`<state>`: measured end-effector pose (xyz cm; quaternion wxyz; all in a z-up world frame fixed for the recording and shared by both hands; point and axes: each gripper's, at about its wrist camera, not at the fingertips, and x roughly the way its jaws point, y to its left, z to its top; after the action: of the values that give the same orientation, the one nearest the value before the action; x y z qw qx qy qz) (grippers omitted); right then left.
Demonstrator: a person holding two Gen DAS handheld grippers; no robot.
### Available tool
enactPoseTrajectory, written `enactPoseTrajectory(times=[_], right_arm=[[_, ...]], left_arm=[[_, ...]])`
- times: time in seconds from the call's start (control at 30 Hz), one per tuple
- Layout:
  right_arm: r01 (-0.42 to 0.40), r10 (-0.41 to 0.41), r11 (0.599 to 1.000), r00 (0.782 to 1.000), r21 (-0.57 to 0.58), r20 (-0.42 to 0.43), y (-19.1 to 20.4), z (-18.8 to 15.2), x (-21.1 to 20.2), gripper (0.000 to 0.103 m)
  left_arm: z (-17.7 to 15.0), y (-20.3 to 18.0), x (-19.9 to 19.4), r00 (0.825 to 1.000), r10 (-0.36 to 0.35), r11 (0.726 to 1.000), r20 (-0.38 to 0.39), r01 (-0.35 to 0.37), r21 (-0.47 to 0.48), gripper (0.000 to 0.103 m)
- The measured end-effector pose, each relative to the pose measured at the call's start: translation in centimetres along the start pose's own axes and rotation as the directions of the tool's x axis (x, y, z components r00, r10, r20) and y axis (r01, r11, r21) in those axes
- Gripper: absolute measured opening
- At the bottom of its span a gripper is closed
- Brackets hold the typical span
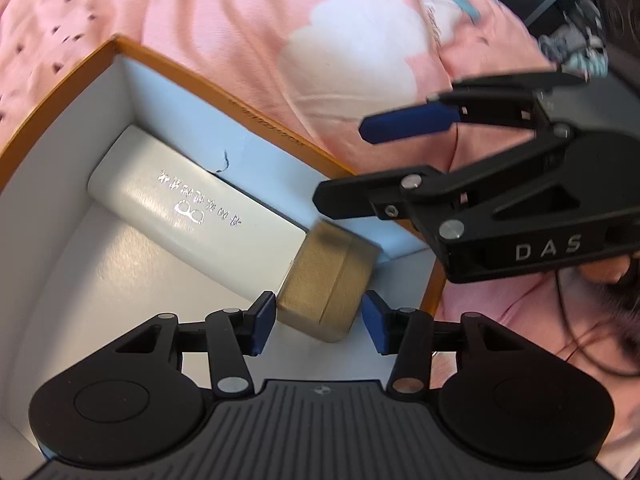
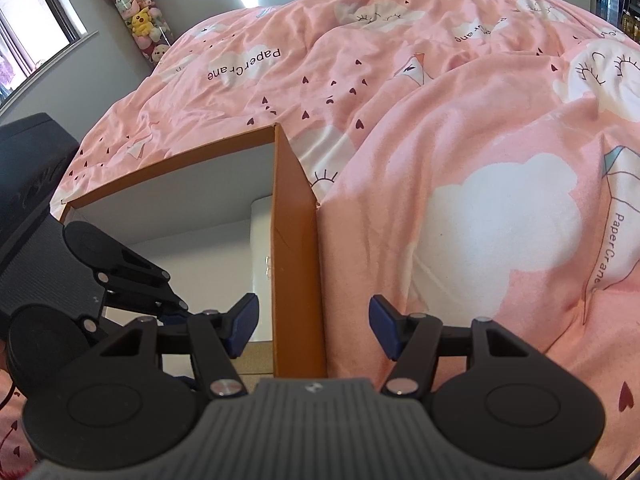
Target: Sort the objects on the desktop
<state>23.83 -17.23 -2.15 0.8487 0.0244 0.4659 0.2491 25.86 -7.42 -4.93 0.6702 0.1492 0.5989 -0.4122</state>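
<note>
An orange box (image 1: pixel 224 92) with a white inside lies on the pink duvet. A white glasses case (image 1: pixel 192 208) rests in it. At the case's end lies a small gold box (image 1: pixel 328 284), blurred. My left gripper (image 1: pixel 318 322) hangs right over the gold box, and its blue pads (image 1: pixel 262 322) flank the box without visibly squeezing it. My right gripper (image 2: pixel 314 324) is open and straddles the orange box's upright wall (image 2: pixel 298 240) without touching it. In the left wrist view the right gripper (image 1: pixel 340 164) reaches in from the right over the box's rim.
A pink printed duvet (image 2: pixel 440 120) rises in folds around the box. There is a dark chair (image 2: pixel 28 168) at the left, a tube of plush toys (image 2: pixel 136 12) against the wall, and a window (image 2: pixel 36 20). Dark furniture (image 1: pixel 600 8) stands at the far right.
</note>
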Motion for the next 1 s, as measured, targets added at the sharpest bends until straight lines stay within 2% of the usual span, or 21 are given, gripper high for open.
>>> enactPoseTrajectory(times=[0.07, 0.17, 0.3, 0.37, 0.47, 0.57, 0.8, 1.0], right_arm=[[-0.001, 0.001, 1.0, 1.0, 0.001, 0.002, -0.1, 0.0, 0.0, 0.063], [0.0, 0.0, 1.0, 1.0, 0.002, 0.005, -0.1, 0.0, -0.1, 0.064], [-0.002, 0.002, 1.0, 1.0, -0.004, 0.003, 0.2, 0.0, 0.0, 0.064], [-0.006, 0.006, 1.0, 1.0, -0.008, 0.005, 0.3, -0.1, -0.1, 0.064], [-0.007, 0.007, 1.0, 1.0, -0.015, 0.005, 0.5, -0.2, -0.1, 0.064], [-0.006, 0.006, 1.0, 1.0, -0.025, 0.005, 0.6, -0.3, -0.2, 0.064], [-0.006, 0.006, 0.999, 1.0, -0.035, 0.003, 0.7, -0.6, -0.3, 0.064], [-0.002, 0.003, 0.999, 1.0, -0.034, 0.017, 0.7, -0.6, -0.6, 0.064]], left_arm=[[-0.4, 0.4, -0.5, 0.999, -0.037, 0.997, 0.016, 0.038, -0.061, 0.059], [-0.9, 1.4, -0.8, 0.999, -0.053, 0.984, 0.01, 0.054, -0.169, 0.059], [-2.0, 2.7, -1.4, 0.993, -0.106, 0.946, 0.047, 0.115, -0.302, 0.059], [-2.2, 3.1, -1.0, 0.993, -0.109, 0.929, 0.04, 0.117, -0.351, 0.056], [-2.0, 2.9, 0.3, 0.993, -0.108, 0.919, 0.038, 0.114, -0.378, 0.041], [-2.1, 2.5, 0.7, 0.994, -0.097, 0.916, 0.049, 0.108, -0.385, 0.037], [-1.4, 1.4, 1.4, 0.997, -0.066, 0.922, 0.051, 0.081, -0.378, 0.035], [-2.3, 1.2, 0.7, 0.997, -0.037, 0.916, 0.064, 0.059, -0.397, 0.035]])
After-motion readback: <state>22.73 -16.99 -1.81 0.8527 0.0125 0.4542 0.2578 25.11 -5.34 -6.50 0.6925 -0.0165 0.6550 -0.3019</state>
